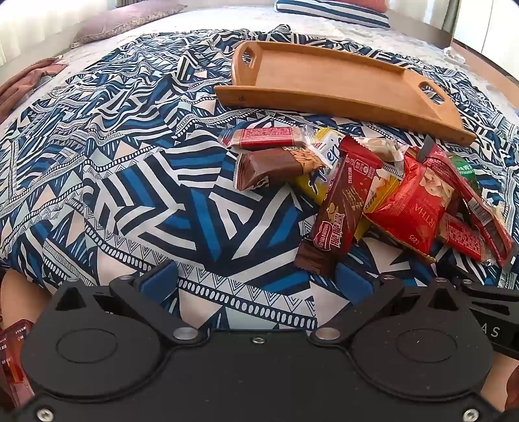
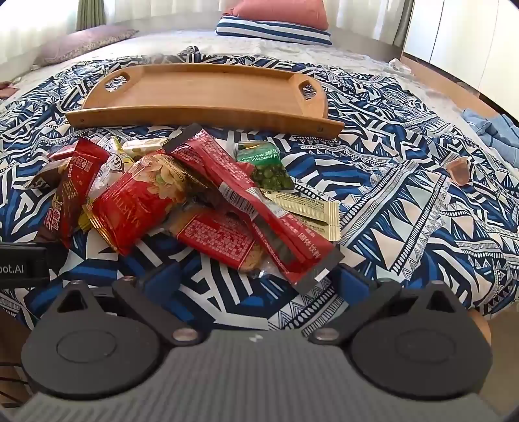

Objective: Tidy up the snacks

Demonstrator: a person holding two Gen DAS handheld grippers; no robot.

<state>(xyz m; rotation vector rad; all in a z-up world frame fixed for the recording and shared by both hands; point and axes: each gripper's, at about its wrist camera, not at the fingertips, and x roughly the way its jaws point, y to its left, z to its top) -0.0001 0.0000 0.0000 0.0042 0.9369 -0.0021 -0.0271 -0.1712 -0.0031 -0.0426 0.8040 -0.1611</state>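
Both grippers, left point(image 1: 256, 282) & right point(image 2: 258, 279), hung w/ jaws spread wide, nothing between them. Snack pile point(image 2: 181, 194) lay loose on the patterned bedspread point(image 1: 129, 181), just in front of the empty wooden tray point(image 2: 207, 87). Best bet, imo: take one top packet at a time, e.g. the long red sachet point(image 2: 259, 207) nearest the right gripper, pinch across its narrow width, lay flat in tray.

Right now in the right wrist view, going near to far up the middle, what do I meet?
Right claw open → long red sachet → green wasabi peas packet → empty wooden tray → striped pillow.
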